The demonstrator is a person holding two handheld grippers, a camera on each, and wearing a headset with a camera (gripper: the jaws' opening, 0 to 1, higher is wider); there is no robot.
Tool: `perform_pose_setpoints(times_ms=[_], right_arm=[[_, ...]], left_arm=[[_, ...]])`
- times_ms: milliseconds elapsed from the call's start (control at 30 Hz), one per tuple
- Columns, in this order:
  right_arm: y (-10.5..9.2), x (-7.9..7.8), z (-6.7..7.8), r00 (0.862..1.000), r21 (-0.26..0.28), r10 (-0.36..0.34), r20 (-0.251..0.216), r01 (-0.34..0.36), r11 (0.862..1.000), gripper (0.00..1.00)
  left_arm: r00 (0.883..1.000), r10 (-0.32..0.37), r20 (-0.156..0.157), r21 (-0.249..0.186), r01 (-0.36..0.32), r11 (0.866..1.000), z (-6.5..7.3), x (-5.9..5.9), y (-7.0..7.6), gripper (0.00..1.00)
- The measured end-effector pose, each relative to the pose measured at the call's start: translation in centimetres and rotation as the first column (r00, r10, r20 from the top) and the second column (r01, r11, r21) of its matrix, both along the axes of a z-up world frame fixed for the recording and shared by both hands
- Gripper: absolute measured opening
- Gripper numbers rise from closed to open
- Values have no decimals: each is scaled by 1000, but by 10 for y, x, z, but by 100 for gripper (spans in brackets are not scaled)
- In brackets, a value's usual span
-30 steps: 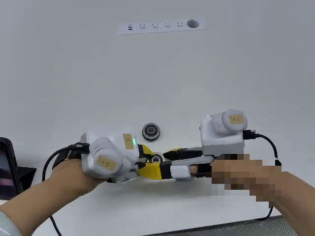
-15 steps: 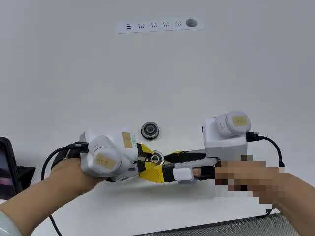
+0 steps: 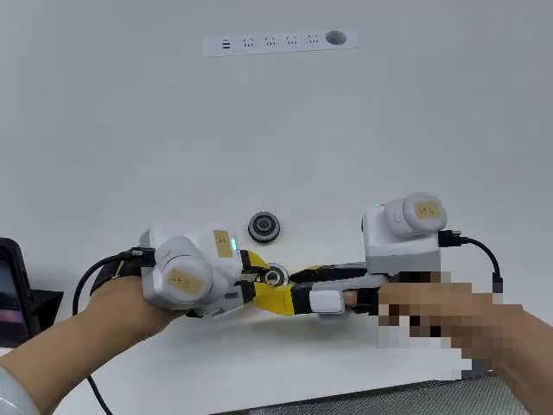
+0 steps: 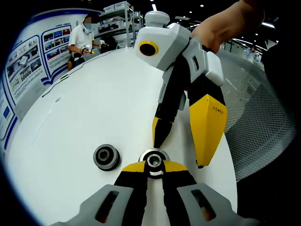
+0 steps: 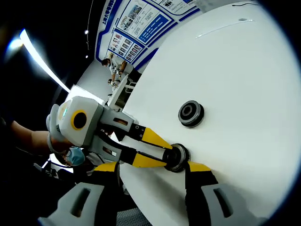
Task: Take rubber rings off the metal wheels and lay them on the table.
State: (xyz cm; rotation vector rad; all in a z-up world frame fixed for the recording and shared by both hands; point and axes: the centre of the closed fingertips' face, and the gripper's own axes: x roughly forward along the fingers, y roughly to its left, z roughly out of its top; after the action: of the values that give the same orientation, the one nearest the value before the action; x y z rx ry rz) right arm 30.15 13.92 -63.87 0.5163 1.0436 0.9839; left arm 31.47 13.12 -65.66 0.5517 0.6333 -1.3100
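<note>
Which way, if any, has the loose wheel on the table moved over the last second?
No. The loose wheel lies just where it was below the power strip; both drifted slightly together with the camera.

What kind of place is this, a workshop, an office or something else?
Probably a lab or exhibition hall, not a home: blue-and-white display boards line the wall, racks of storage bins stand behind, and the work lies on a large white table.
</note>
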Motion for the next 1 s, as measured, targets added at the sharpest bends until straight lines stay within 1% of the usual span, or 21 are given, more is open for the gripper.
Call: perform_pose_setpoints(times_ms=[167,300,400,433,467,600,767,833,1000], right_arm=[[-2,3,-4,1000,-1,-18,-13,18,1000,51],[-5,3,-4,1000,-11,-19,-3,19,1000,47],[-11,5,-5,1000,-28,-28,11,28,999,38],[-12,7,-4,999,-22,-37,8,37,999,34],[-13,7,-6,999,-26,-42,4,42,999,31],[-13,8,-10,999,-46,-45,12,45,998,26],[-17,11,-16,998,-84,-63,16,64,994,15],[-19,12,-18,997,-91,-70,15,71,993,12],[-21,14,-21,997,-109,-81,10,81,991,7]], left_arm=[[1000,2,-1,-2,-2,1000,1,0,0,11],[1000,3,-1,-2,-3,1000,0,0,0,11],[1000,3,0,-1,-3,1000,0,0,0,11],[1000,3,0,-1,-3,1000,1,0,0,11],[1000,4,0,-1,-4,1000,1,0,0,11],[1000,3,0,0,-3,1000,0,-1,0,11],[1000,4,1,-2,-4,1000,0,-1,0,11],[1000,4,1,-2,-4,1000,0,-1,0,11],[1000,3,2,-1,-3,1000,0,-1,0,11]])
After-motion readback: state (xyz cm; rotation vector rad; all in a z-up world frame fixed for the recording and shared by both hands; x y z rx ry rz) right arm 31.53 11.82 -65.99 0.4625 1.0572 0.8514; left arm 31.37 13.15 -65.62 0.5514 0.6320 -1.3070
